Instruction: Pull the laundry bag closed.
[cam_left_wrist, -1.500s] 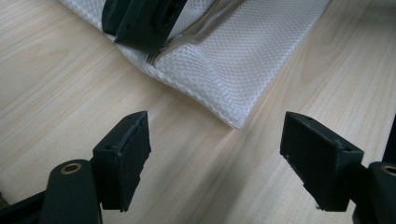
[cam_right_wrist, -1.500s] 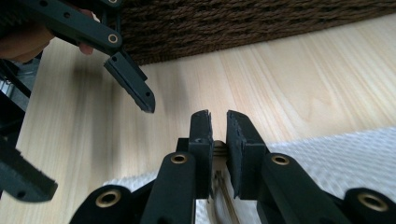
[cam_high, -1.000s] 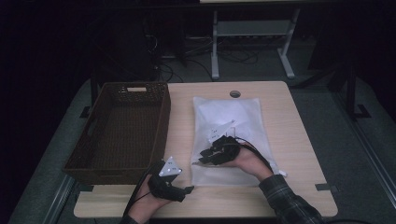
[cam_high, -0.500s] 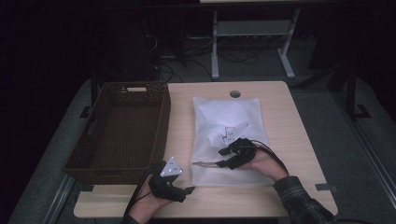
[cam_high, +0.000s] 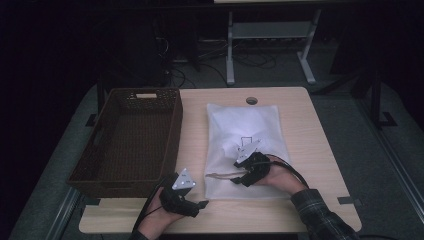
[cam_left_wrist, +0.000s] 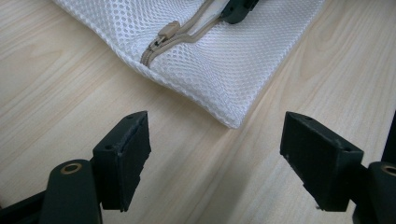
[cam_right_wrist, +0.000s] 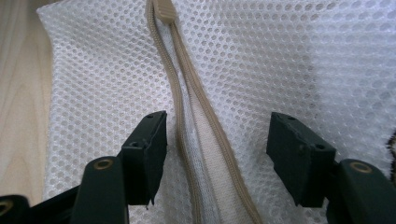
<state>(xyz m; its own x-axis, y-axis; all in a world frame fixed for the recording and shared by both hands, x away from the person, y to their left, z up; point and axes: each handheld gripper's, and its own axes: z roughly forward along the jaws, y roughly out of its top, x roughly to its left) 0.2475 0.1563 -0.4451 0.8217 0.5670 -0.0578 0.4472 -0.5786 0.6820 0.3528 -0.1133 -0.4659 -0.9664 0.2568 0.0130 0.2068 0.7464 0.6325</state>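
Pale wood makes up the counter (cam_high: 310, 150), the biggest thing here, with a dark wicker basket (cam_high: 130, 140) standing on its left part. Beside the basket, well apart from it, lies the white mesh laundry bag (cam_high: 245, 145), flat on the counter and running from the far edge toward the person. Its beige zipper (cam_right_wrist: 187, 116) runs along the near end and is partly parted, the two rows of teeth spreading toward the right hand-held gripper (cam_high: 239, 175) and meeting at the slider (cam_right_wrist: 162, 9) farther off.

That right hand-held gripper rests on the bag with its jaws straddling the parted zipper; they have just been opening and now stand released, the pads clear of the tape on both sides. The left hand-held gripper (cam_high: 200, 204) sits on bare wood just off the bag's near left corner (cam_left_wrist: 233, 122), jaws spread wide with nothing between them.

The step in hand looks like working the zipper. To do it well, I would pin the mesh near the corner with the left hand-held gripper so the bag cannot slide or bunch, then bring the right one up to the small slider (cam_left_wrist: 159, 44), close squarely on it and not on the loose mesh, and pull in line with the teeth, low and steady.
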